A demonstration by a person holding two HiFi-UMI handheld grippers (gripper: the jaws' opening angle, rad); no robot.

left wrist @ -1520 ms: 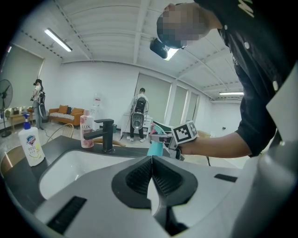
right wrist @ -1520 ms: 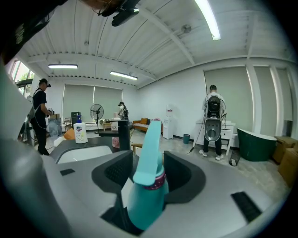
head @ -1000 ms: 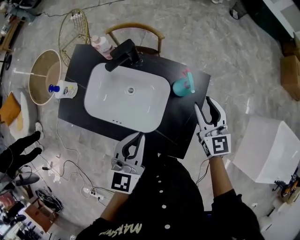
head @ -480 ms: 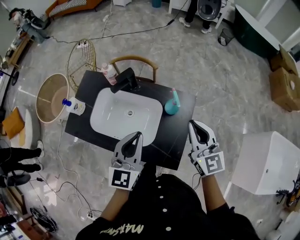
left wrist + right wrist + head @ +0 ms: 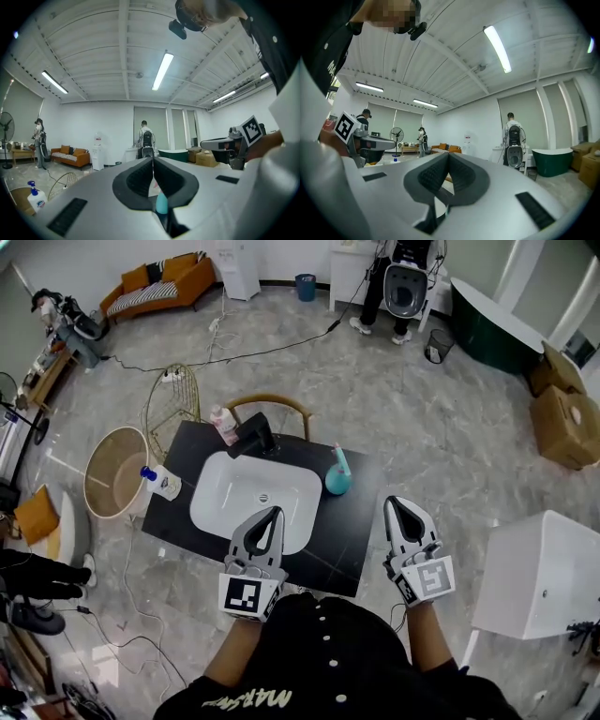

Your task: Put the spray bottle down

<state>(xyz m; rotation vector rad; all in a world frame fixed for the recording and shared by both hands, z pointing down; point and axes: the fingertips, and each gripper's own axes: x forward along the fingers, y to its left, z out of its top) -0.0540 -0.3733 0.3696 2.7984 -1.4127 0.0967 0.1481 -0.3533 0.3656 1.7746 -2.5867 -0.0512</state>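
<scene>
Spray bottle (image 5: 337, 476) stands upright on black counter (image 5: 352, 531), just beside white sink (image 5: 225, 507) on its right, free of both my grippers. Left gripper (image 5: 270, 517) has its jaws pressed together, nothing between them, over the sink's near edge. Right gripper (image 5: 395, 505) is closed too and empty, just off the counter's right edge, apart from the bottle.

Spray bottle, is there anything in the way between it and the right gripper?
No, nothing visible. The spray bottle stands upright on the black counter, right of the sink. The right gripper, shut and empty, is apart from it, and in the head view only bare counter shows between them.
</scene>
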